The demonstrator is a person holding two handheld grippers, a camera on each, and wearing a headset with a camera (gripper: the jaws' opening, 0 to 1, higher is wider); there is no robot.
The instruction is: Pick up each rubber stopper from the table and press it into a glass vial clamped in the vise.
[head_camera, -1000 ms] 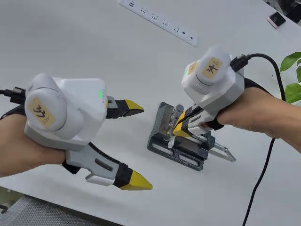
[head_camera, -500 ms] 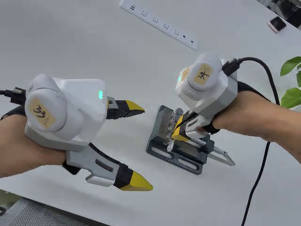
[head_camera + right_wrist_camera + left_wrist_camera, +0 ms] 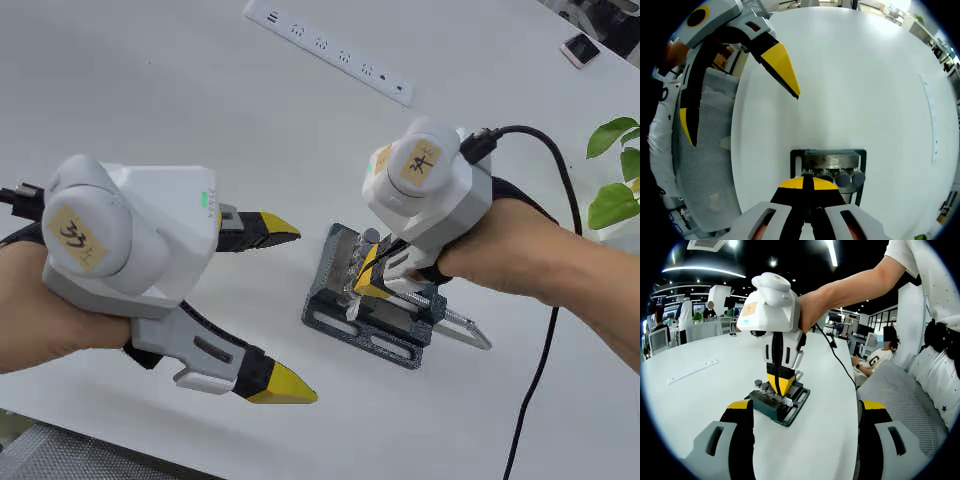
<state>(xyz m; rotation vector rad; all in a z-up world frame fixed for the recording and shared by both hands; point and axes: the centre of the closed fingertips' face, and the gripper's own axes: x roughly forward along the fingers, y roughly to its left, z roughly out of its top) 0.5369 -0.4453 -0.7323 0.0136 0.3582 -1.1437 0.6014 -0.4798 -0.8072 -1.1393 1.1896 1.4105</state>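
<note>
A dark grey vise (image 3: 375, 335) stands on the white table and clamps a short row of glass vials (image 3: 765, 390) with grey rubber stoppers (image 3: 842, 177) in their mouths. My right gripper (image 3: 362, 286) is shut and points down, its yellow tips resting on the vial at one end of the row (image 3: 807, 184). Whether a stopper sits under or between the tips is hidden. In the left gripper view the right gripper (image 3: 778, 383) stands upright over the vise (image 3: 785, 412). My left gripper (image 3: 283, 305) hovers open to the left of the vise, holding nothing.
A white power strip (image 3: 330, 48) lies at the far side of the table, a phone (image 3: 580, 48) at the far right corner, and green plant leaves (image 3: 612, 170) at the right edge. A black cable (image 3: 540, 350) trails from the right gripper. The vise's screw handle (image 3: 458, 327) sticks out to the right.
The right gripper has leaned slightly left over the vise, with its tips staying on the vials. The left gripper stays open in the same place. The head camera has shifted a little.
</note>
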